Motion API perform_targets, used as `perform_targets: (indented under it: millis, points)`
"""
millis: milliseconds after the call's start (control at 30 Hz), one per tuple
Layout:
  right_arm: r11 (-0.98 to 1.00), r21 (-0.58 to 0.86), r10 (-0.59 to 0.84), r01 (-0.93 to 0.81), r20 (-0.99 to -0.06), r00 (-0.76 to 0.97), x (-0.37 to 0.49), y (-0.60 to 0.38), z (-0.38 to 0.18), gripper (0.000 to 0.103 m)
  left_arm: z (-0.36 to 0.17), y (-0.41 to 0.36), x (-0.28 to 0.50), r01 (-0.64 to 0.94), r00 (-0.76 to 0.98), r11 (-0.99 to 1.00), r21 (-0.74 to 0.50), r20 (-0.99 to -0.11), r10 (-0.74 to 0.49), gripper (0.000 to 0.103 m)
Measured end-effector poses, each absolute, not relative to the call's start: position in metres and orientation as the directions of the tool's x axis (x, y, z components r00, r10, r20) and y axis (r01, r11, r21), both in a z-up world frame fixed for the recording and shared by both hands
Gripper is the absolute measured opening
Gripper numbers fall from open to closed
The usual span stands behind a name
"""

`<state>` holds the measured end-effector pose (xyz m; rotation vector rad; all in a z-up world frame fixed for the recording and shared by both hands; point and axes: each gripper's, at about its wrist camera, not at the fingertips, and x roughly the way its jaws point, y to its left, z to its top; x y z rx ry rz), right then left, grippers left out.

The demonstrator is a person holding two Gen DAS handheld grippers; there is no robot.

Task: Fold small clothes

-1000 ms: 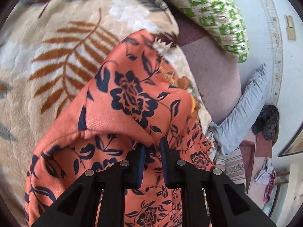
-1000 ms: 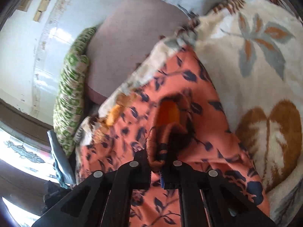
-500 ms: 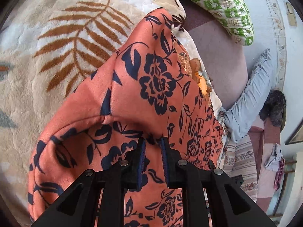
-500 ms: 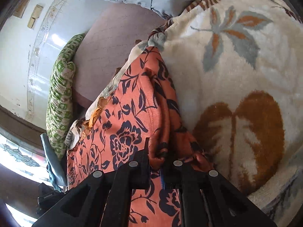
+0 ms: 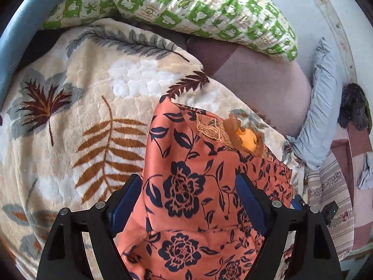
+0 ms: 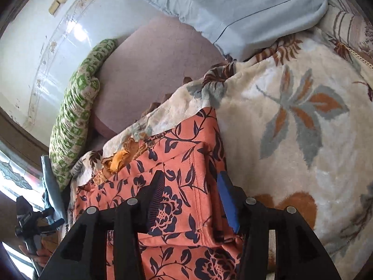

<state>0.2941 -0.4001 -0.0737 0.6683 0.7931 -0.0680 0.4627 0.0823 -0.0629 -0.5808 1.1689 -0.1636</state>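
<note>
An orange garment with dark blue flowers (image 5: 191, 186) lies folded on a cream leaf-print blanket (image 5: 81, 116). An embroidered neckline with yellow lining (image 5: 244, 137) shows at its far end. My left gripper (image 5: 188, 186) is open, its jaws spread wide on either side of the cloth. In the right wrist view the same garment (image 6: 177, 186) lies below my right gripper (image 6: 191, 186), which is also open over the folded edge. The blanket (image 6: 291, 116) spreads to the right there.
A green-and-white patterned pillow (image 5: 186, 7) and a light blue pillow (image 5: 321, 107) lie on the mauve mattress (image 5: 261, 86) beyond the blanket. The pillows also show in the right wrist view: green (image 6: 77, 107), blue (image 6: 233, 11). A striped sheet (image 5: 331, 191) lies at the right.
Both grippers have opened and let go of the garment. The lifted cloth now lies flat, folded over, and both grippers have drawn back a little.
</note>
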Motion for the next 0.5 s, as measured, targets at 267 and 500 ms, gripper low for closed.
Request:
perform_targets:
  millis: [267,500]
  points:
    - [0.892,0.367,0.116,0.263,-0.750,0.651,0.328,-0.371,-0.085,0.043,-0.110,0.050,0.502,-0.231,0.314,0.885,-0.404,-0.892,-0.326,0.079]
    - [0.912,0.375,0.125,0.165,-0.639,0.759,0.320,-0.365,-0.039,0.004,-0.108,0.054,0.513,-0.235,0.384,0.897,-0.375,-0.883,-0.269,0.017]
